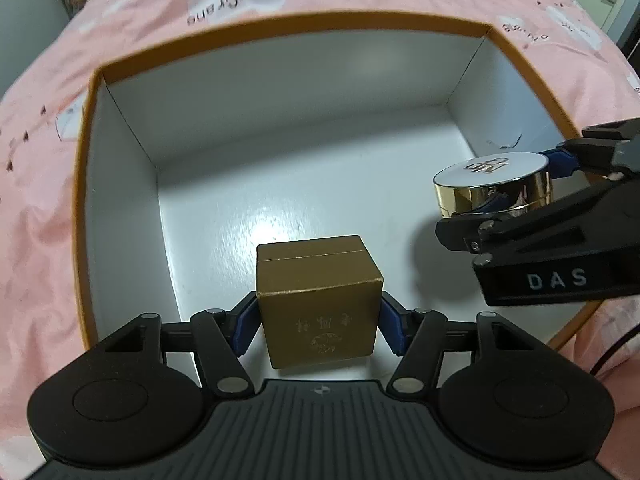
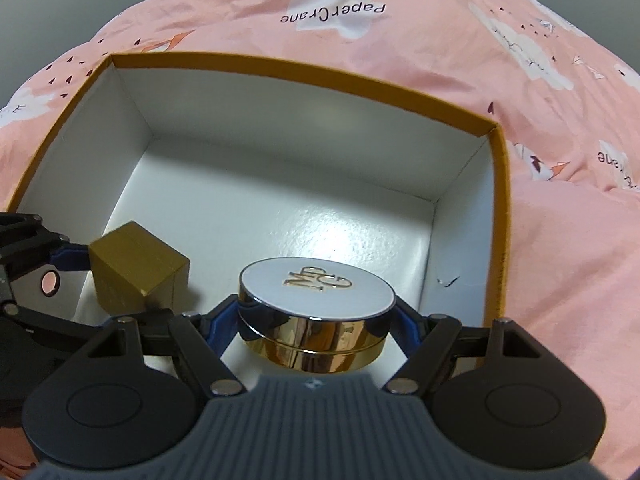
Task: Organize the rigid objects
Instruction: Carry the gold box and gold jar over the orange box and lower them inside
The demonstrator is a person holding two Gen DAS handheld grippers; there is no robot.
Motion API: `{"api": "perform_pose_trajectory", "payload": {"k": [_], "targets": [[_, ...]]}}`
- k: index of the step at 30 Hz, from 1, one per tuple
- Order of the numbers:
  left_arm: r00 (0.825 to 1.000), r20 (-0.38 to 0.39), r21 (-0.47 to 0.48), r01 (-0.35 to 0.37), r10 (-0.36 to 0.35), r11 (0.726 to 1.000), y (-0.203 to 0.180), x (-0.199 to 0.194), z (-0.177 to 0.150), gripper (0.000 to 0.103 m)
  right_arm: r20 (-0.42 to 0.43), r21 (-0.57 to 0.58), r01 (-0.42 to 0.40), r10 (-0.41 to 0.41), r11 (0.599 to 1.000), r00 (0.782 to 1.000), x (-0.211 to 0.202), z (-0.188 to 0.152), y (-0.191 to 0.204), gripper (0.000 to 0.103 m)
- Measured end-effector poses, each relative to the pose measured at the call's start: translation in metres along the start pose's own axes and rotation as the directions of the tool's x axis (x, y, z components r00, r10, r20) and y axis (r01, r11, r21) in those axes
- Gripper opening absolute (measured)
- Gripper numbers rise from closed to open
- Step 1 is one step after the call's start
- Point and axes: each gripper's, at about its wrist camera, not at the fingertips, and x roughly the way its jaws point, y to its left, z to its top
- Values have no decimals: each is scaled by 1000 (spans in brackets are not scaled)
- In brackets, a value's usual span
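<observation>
The far half of the open box [image 1: 120,128] floor is left free; its near half is occupied by the gold carton [image 1: 316,308] and round tin [image 1: 494,192].

Cube [image 1: 318,300] left of round jar [image 1: 494,188], both inside box [image 1: 280,26].

Both wrist cameras look closely (downward) into one box [image 1: 532,64].

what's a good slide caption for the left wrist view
Left tool holds a gold cube box over the open white-lined box while the right tool brings in a round gold jar.
</observation>
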Motion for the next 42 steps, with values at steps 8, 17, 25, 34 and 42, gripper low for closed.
{"api": "perform_pose_trajectory", "payload": {"k": [8,17,25,34,42], "targets": [[999,-20,18,-31,31,999,2,0,2,79,-16,-5,-24,24,1000,1000,8,-2,2,76],[996,69,-19,57,-56,998,9,-30,-1,81,-9,-2,-19,19,1000,1000,4,-1,0,76],[959,281,-140,89,-46,986,41,-87,-7,77,-22,-24,-22,21,999,1000,6,-2,11,76],[952,304,-288,66,26,955,89,-92,-31,39,-59,-70,-43,39,997,998,21,-2,43,75],[944,328,-326,151,-38,933,94,-81,-41,29,-70,-97,-60,53,993,996,34,5,61,75]]}}
